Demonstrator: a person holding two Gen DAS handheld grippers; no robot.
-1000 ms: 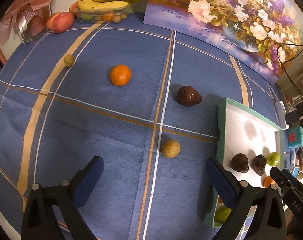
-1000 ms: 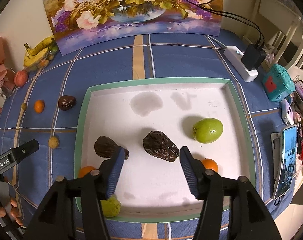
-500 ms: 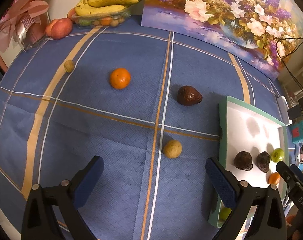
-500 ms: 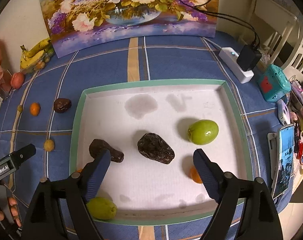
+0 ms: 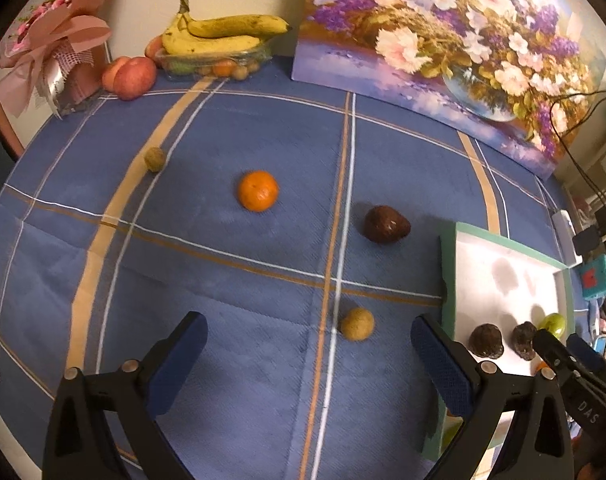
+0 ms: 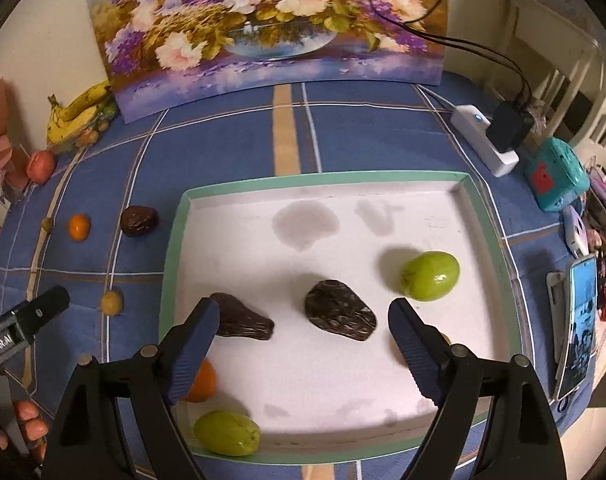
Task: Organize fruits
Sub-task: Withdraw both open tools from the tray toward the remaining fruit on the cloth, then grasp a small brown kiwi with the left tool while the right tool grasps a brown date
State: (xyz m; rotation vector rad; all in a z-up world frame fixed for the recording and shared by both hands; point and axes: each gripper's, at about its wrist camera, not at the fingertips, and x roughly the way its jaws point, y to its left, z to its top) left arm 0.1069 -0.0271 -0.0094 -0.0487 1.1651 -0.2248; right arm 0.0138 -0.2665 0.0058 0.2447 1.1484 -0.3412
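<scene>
My left gripper [image 5: 307, 354] is open and empty above the blue cloth. Just ahead of it lies a small tan fruit [image 5: 357, 323]. Farther off lie a dark brown fruit [image 5: 385, 224], an orange [image 5: 258, 191] and another small tan fruit [image 5: 155, 159]. My right gripper [image 6: 301, 338] is open and empty above the green-rimmed white tray [image 6: 343, 178]. The tray holds two dark brown fruits [image 6: 339, 315] [image 6: 245, 318], two green fruits [image 6: 430, 275] [image 6: 227, 433] and an orange [image 6: 202, 382]; a second orange is mostly hidden behind my right finger.
A floral painting [image 6: 271, 24] leans on the back wall. A container with bananas [image 5: 219, 42] and a peach [image 5: 133, 77] sit at the back left. A power strip [image 6: 485, 140], a teal clock [image 6: 555, 180] and a phone [image 6: 579, 324] lie right of the tray.
My right gripper has opened wider and pulled back from the middle dark brown fruit, which stays on the tray. My left gripper has shifted slightly over the cloth.
</scene>
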